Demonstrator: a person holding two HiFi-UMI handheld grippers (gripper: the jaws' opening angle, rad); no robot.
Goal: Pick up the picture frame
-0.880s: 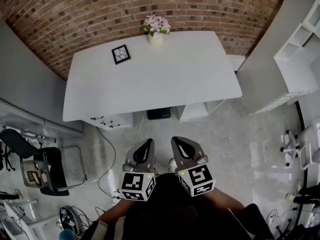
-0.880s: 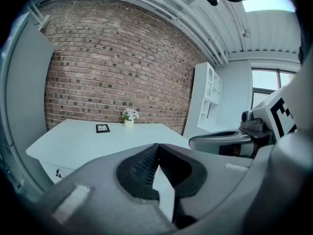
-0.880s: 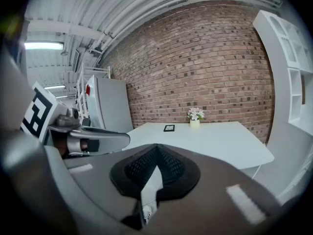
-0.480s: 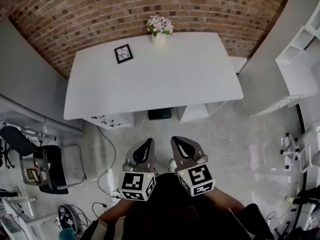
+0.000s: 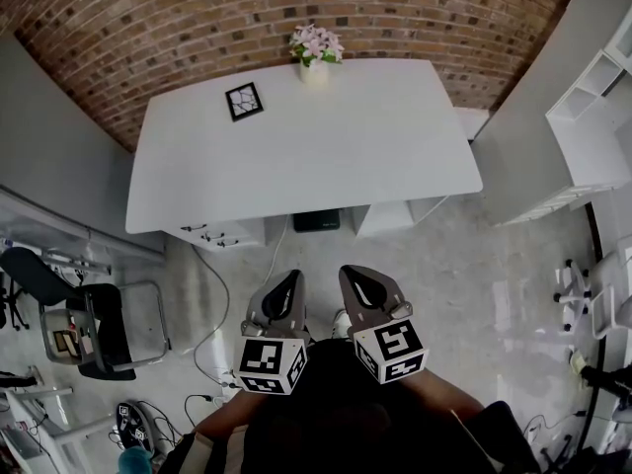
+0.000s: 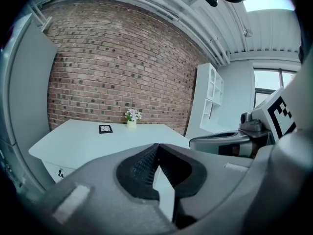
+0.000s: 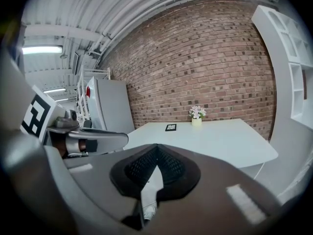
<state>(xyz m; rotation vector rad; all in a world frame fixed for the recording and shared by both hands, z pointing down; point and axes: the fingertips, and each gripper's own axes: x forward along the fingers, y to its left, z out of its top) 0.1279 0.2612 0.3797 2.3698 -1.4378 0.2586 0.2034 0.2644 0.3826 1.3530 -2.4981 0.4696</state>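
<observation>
A small black picture frame [image 5: 244, 101] lies flat on the white table [image 5: 326, 166] near its far left corner; it also shows as a small dark square, the frame [image 6: 105, 129] in the left gripper view and the frame [image 7: 170, 127] in the right gripper view. My left gripper [image 5: 289, 286] and right gripper [image 5: 359, 280] hang side by side over the floor, well short of the table's near edge. Both are shut with nothing between the jaws [image 6: 156, 148] [image 7: 156, 148].
A vase of pink flowers [image 5: 315, 47] stands at the table's far edge, right of the frame. A brick wall [image 5: 296, 8] runs behind. White drawer units [image 5: 222, 235] sit under the table. A black chair [image 5: 89, 329] stands at left, white shelving [image 5: 592, 97] at right.
The table and frame have drifted slightly up and to the right in the head view. The grippers hold the same pose.
</observation>
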